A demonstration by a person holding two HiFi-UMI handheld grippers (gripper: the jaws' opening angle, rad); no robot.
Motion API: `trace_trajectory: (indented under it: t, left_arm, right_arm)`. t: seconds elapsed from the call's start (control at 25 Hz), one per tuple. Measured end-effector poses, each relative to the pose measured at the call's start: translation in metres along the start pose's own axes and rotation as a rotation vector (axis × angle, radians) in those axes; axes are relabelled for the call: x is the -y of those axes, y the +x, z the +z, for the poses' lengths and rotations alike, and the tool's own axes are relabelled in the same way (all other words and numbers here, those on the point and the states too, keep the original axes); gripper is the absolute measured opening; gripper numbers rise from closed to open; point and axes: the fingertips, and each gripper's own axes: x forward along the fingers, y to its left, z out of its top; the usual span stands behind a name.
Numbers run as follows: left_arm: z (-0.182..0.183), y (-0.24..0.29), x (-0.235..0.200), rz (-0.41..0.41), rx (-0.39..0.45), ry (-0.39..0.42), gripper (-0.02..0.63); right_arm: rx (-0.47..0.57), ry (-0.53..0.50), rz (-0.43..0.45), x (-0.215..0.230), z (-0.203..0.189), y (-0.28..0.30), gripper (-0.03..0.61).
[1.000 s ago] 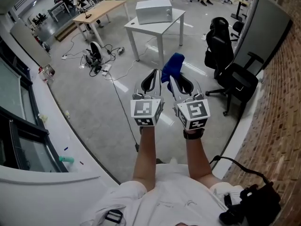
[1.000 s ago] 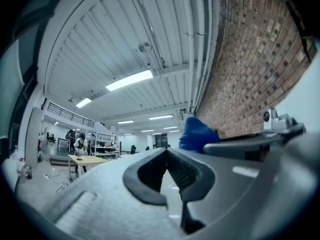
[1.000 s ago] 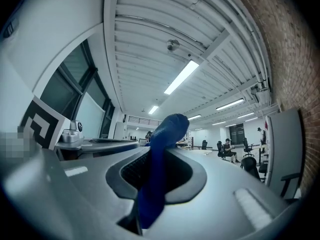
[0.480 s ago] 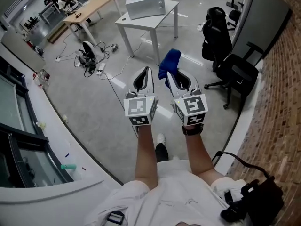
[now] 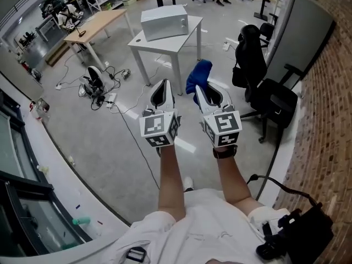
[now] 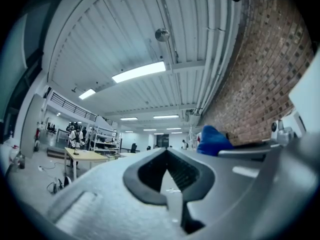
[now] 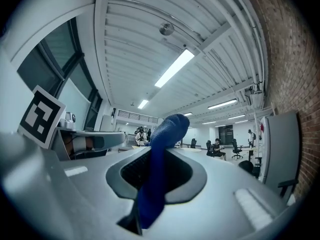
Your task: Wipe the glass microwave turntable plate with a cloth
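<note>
Open workshop floor, with cables on the left and a brick wall on the right. Head view: a person holds the left tool and right tool out ahead. Far off, a white desk carries a grey microwave. No glass plate shows, so it is probably inside.

Left gripper view: the left tool is pressed together on nothing, likely kept free for the door.

Right gripper view: the right tool pinches a blue cloth, its end standing past the tips, ready for wiping.
</note>
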Motion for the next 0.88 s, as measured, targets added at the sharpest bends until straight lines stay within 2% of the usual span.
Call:
trace_trajectory:
  t: [0.16, 0.28, 0.48, 0.6, 0.76, 0.88]
  left_arm:
    - [-0.005, 0.026, -0.032, 0.007, -0.013, 0.059, 0.002]
    - [-0.02, 0.04, -0.058, 0.035, -0.066, 0.09, 0.002]
    - [-0.046, 0.06, -0.087, 0.044, -0.107, 0.046, 0.002]
    - [-0.053, 0.072, -0.093, 0.041, -0.103, 0.031, 0.002]
    - [-0.067, 0.099, -0.114, 0.051, -0.118, 0.05, 0.002]
    - [-0.074, 0.127, -0.138, 0.088, -0.139, 0.065, 0.002]
  right_arm:
    - [-0.005, -0.003, -0.003, -0.006, -0.003, 0.04, 0.069]
    - [-0.005, 0.001, 0.005, -0.016, -0.007, 0.066, 0.069]
    - [-0.037, -0.018, 0.045, -0.031, -0.02, 0.1, 0.069]
    - [-0.05, -0.014, 0.043, -0.024, -0.029, 0.116, 0.071]
    - [-0.069, 0.026, 0.047, -0.009, -0.053, 0.155, 0.071]
    - [-0.065, 0.053, 0.074, 0.0, -0.055, 0.193, 0.071]
